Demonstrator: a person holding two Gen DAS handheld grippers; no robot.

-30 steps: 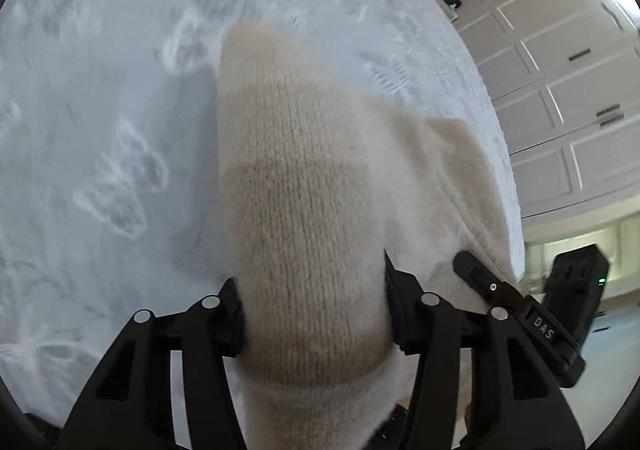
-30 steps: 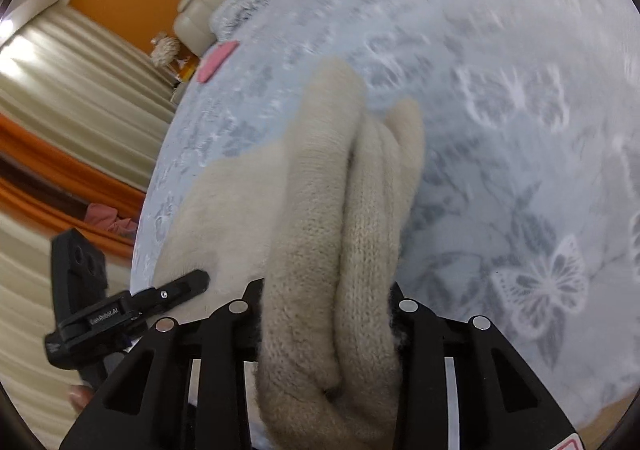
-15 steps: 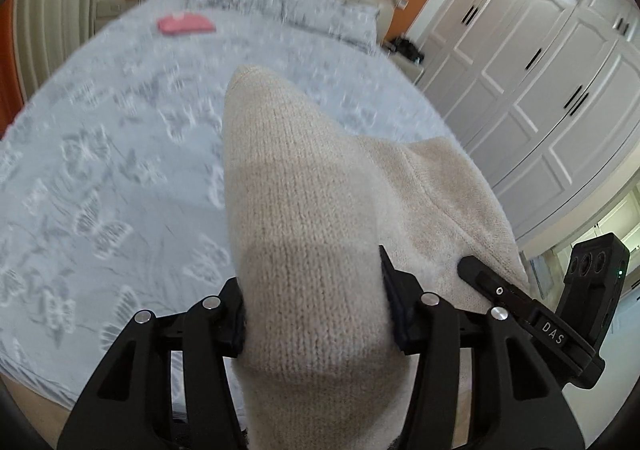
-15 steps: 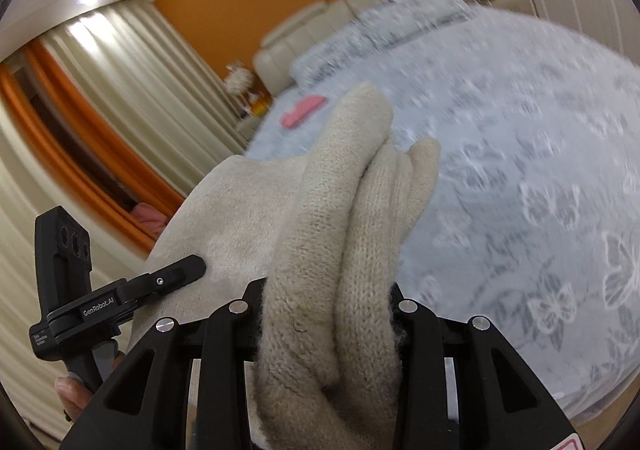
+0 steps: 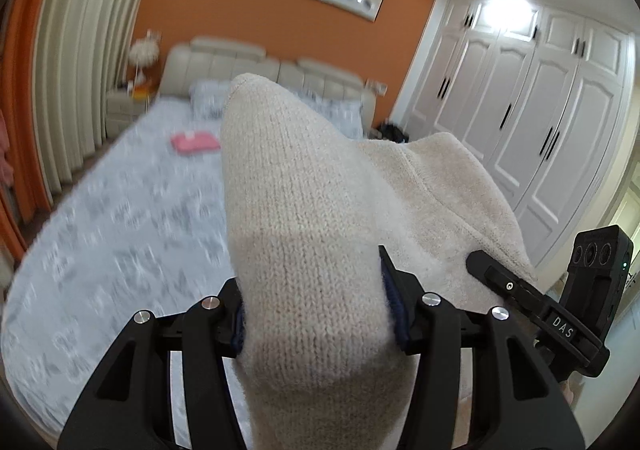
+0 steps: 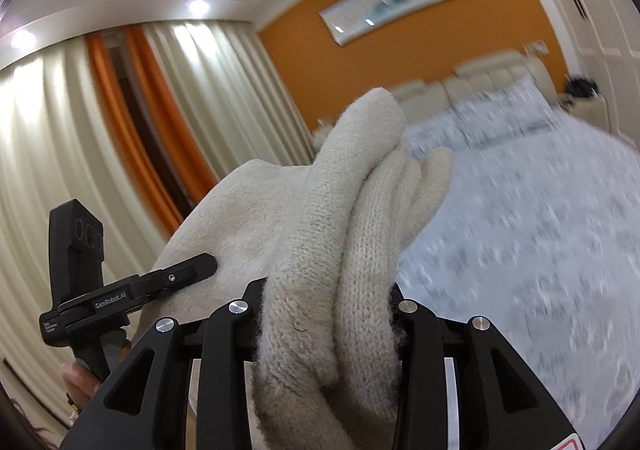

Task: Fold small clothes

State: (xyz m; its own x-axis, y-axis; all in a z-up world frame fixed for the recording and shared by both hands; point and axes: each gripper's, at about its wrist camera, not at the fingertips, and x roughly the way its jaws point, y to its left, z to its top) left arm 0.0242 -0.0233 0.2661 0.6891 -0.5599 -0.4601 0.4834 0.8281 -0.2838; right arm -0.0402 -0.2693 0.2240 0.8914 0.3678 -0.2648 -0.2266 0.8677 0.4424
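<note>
A cream knitted sweater (image 5: 304, 209) hangs in the air between both grippers, lifted high over the bed (image 5: 100, 230). My left gripper (image 5: 316, 310) is shut on a thick bunch of the knit, which bulges up between its pads. My right gripper (image 6: 328, 310) is shut on a folded wad of the same sweater (image 6: 352, 217). The stretch of sweater between the two grips spans toward the other gripper (image 5: 532, 302) in the left wrist view and toward the other gripper (image 6: 132, 290) in the right wrist view. The lower part of the garment is hidden below the fingers.
A pink folded garment (image 5: 196, 141) lies far up the grey patterned bed near the pillows (image 5: 208, 101). White wardrobe doors (image 5: 540, 109) line the right side, cream and orange curtains (image 6: 120, 121) the left. A person's hand (image 6: 80, 382) holds the left gripper's handle.
Both grippers have risen well above the bed with the sweater and tipped up toward level, so the headboard, orange wall and ceiling now show. The grips on the knit are unchanged.
</note>
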